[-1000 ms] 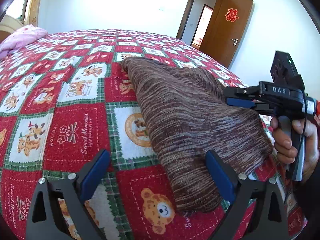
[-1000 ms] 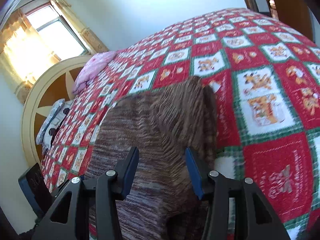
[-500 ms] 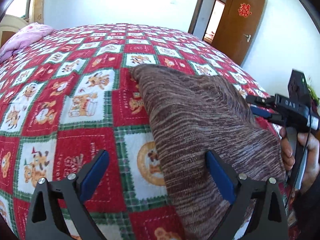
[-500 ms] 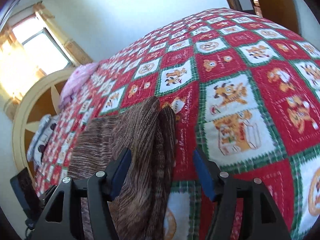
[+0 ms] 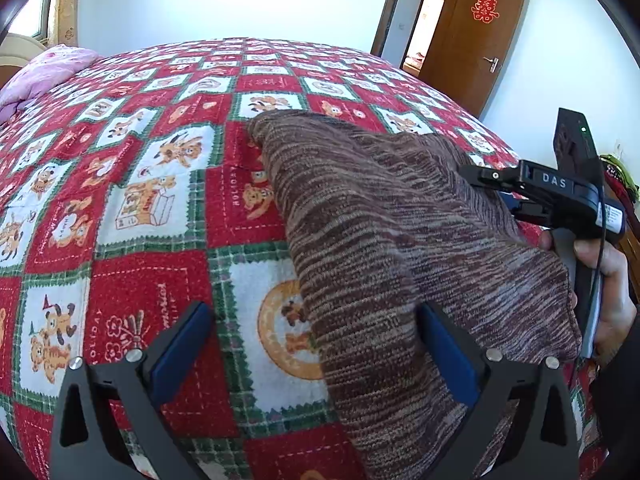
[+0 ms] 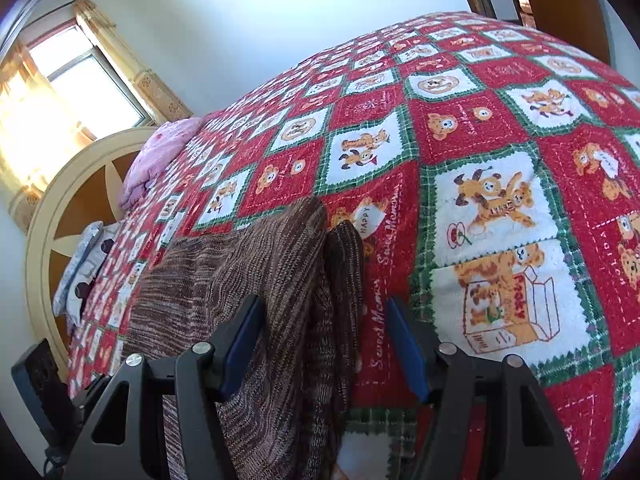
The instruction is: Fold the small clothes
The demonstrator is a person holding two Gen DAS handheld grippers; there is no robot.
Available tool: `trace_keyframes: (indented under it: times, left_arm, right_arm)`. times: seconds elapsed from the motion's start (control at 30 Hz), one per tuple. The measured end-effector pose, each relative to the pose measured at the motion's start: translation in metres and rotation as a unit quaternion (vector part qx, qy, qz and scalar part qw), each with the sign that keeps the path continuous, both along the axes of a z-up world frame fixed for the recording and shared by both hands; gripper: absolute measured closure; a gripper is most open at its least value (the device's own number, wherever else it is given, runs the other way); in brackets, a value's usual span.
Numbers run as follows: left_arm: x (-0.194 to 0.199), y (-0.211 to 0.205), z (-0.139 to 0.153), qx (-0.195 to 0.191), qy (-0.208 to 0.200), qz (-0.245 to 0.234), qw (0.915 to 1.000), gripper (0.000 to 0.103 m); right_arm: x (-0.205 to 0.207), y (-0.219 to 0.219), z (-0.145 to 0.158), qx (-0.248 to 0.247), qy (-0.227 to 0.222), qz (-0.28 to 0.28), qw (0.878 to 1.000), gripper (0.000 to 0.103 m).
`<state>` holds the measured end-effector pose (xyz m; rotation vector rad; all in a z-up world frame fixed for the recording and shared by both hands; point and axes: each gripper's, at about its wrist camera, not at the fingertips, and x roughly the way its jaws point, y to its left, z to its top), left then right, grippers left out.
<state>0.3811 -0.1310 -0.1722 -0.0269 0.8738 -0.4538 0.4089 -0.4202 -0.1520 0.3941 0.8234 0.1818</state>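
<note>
A brown striped knit garment [image 5: 384,240] lies folded on the red patterned bedspread [image 5: 132,200]. My left gripper [image 5: 316,344] is open and empty, its jaws straddling the garment's near left edge. My right gripper [image 6: 324,340] is open and empty over the garment [image 6: 248,292], above its folded edge. The right gripper also shows in the left wrist view [image 5: 560,192], held at the garment's right side.
A pink pillow [image 5: 44,72] and a round wooden headboard [image 6: 64,208] are at the bed's far end. A brown door [image 5: 476,32] stands open in the white wall. The bedspread stretches left of the garment.
Both grippers have drawn back from the garment, and the right jaws have opened wider. The garment stays flat on the bed.
</note>
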Motion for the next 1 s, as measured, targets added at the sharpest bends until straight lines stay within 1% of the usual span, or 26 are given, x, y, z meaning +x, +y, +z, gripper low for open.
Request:
trace_keyframes:
  times: [0.07,0.13,0.23,0.3,0.37,0.4,0.47,0.53,0.63,0.7,0.73,0.77,0.8,0.83,0.9,1.0]
  left_arm:
    - [-0.001,0.001,0.001,-0.005,-0.004,-0.001,1.0000,0.000]
    - [-0.003,0.001,0.001,-0.007,-0.007,-0.003,0.9999,0.000]
    - [-0.004,-0.001,0.002,-0.015,-0.007,-0.021,0.9996,0.000]
    - [-0.004,-0.006,0.002,-0.018,-0.007,-0.038,0.9991,0.005]
    - [-0.005,-0.008,0.003,-0.026,-0.008,-0.053,0.9982,0.014]
    - [-0.005,-0.008,0.003,-0.032,-0.007,-0.057,0.9978,0.017]
    - [-0.005,-0.004,0.004,-0.046,-0.005,-0.059,0.9972,0.027]
    - [-0.003,-0.002,0.003,-0.060,0.001,-0.058,0.9965,0.031]
    - [0.001,-0.004,0.001,-0.063,0.009,-0.054,0.9965,0.030]
    - [0.002,-0.007,0.001,-0.059,0.012,-0.055,0.9966,0.029]
    - [0.002,-0.008,0.001,-0.061,0.014,-0.055,0.9966,0.029]
    - [0.002,-0.007,0.001,-0.063,0.014,-0.055,0.9964,0.029]
    - [0.002,-0.005,0.001,-0.068,0.013,-0.055,0.9961,0.030]
    - [0.002,-0.004,0.001,-0.072,0.014,-0.056,0.9958,0.033]
    - [0.002,-0.004,0.000,-0.073,0.015,-0.056,0.9957,0.035]
    - [0.003,-0.009,0.000,-0.059,0.014,-0.056,0.9966,0.035]
  right_arm:
    - [-0.004,0.006,0.000,-0.008,-0.003,0.011,1.000,0.051]
    - [-0.005,0.007,-0.001,-0.008,-0.002,0.019,1.000,0.052]
    - [0.001,0.000,-0.004,0.017,0.001,0.012,1.000,0.052]
    - [0.002,-0.002,-0.006,0.029,0.001,0.010,1.000,0.052]
    - [0.000,0.000,-0.005,0.028,0.000,0.018,0.999,0.059]
    - [-0.003,0.003,-0.005,0.032,-0.002,0.030,0.999,0.060]
    - [-0.005,0.005,-0.005,0.031,-0.004,0.041,0.999,0.060]
    - [-0.002,0.003,-0.007,0.041,-0.001,0.033,0.999,0.060]
    - [0.002,0.001,-0.008,0.049,-0.001,0.027,0.998,0.060]
    - [-0.001,0.002,-0.008,0.052,-0.003,0.034,0.998,0.063]
    - [-0.002,0.001,-0.008,0.058,-0.004,0.039,0.998,0.067]
    - [-0.003,0.000,-0.009,0.065,-0.004,0.044,0.997,0.068]
    - [-0.002,-0.002,-0.010,0.073,-0.002,0.044,0.996,0.068]
    - [-0.001,-0.003,-0.011,0.078,-0.001,0.040,0.996,0.068]
    - [0.001,-0.002,-0.012,0.075,0.000,0.035,0.997,0.069]
    - [0.001,0.000,-0.011,0.064,-0.001,0.033,0.997,0.070]
